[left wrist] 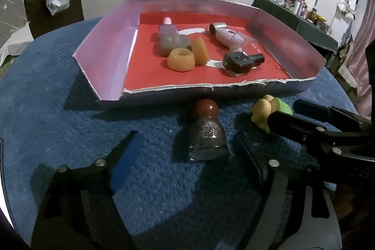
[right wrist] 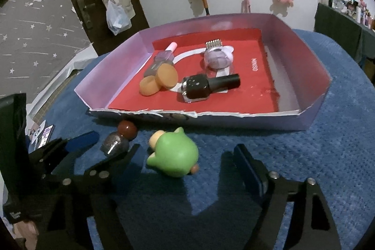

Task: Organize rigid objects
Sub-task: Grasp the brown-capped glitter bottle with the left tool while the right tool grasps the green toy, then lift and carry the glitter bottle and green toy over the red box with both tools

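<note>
A small glitter-filled bottle with a brown round cap [left wrist: 206, 132] lies on the blue cloth, just in front of the tray. It sits between the fingers of my left gripper [left wrist: 187, 151], which is open, with gaps on both sides of the bottle. A green and yellow toy figure [right wrist: 173, 156] lies to the right of the bottle. My right gripper [right wrist: 187, 156] is open around the toy figure, and its pads do not press on it. In the left wrist view the toy figure [left wrist: 264, 111] is partly hidden by the right gripper's fingers [left wrist: 281, 120].
A purple-walled cardboard tray [left wrist: 105, 57] with a red floor stands behind both items. It holds a pink-capped bottle [left wrist: 171, 38], two orange pieces [left wrist: 181, 60], a lilac device [left wrist: 226, 35] and a black nail polish bottle [left wrist: 241, 61]. Blue cloth [left wrist: 58, 121] covers the round surface.
</note>
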Tool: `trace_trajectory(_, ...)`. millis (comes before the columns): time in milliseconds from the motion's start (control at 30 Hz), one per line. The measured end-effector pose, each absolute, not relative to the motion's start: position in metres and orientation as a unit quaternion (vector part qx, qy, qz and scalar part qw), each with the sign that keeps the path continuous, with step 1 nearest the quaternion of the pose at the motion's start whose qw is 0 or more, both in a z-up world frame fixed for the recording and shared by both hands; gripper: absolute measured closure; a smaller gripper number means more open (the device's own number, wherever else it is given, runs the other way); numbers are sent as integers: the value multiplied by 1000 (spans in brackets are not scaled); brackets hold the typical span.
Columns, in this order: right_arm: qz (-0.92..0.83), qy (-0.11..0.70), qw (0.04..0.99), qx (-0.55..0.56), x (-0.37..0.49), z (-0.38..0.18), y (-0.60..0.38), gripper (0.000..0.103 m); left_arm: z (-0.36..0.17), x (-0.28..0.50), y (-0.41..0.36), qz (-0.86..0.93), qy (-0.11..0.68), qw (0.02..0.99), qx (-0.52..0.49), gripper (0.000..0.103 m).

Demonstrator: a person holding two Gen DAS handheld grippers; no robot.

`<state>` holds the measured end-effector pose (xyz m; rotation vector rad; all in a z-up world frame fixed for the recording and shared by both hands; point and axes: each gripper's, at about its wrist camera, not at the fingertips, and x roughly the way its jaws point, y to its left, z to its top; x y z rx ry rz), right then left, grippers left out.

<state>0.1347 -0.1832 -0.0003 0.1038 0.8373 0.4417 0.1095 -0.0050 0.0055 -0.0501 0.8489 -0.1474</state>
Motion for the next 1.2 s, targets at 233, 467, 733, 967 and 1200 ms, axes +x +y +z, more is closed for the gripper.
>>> trace_trajectory(233, 232, 423, 874, 57, 142, -5, -172, 40, 4, 110, -11, -80, 405, 911, -8, 41)
trace_trajectory(467, 238, 430, 869, 59, 143, -5, -172, 52, 6, 108, -22, -100, 399, 912, 10, 73)
trace_trajectory(733, 244, 431, 864, 85, 136, -2, -183, 52, 10, 100, -18, -107, 396, 912, -2, 73)
trace_trajectory(967, 253, 415, 869, 91, 121, 13, -190, 53, 19, 85, -18, -109, 383, 917, -3, 73)
trace_trajectory(1200, 258, 400, 874, 97, 107, 25, -196, 53, 31, 72, -20, -111, 370, 922, -3, 74)
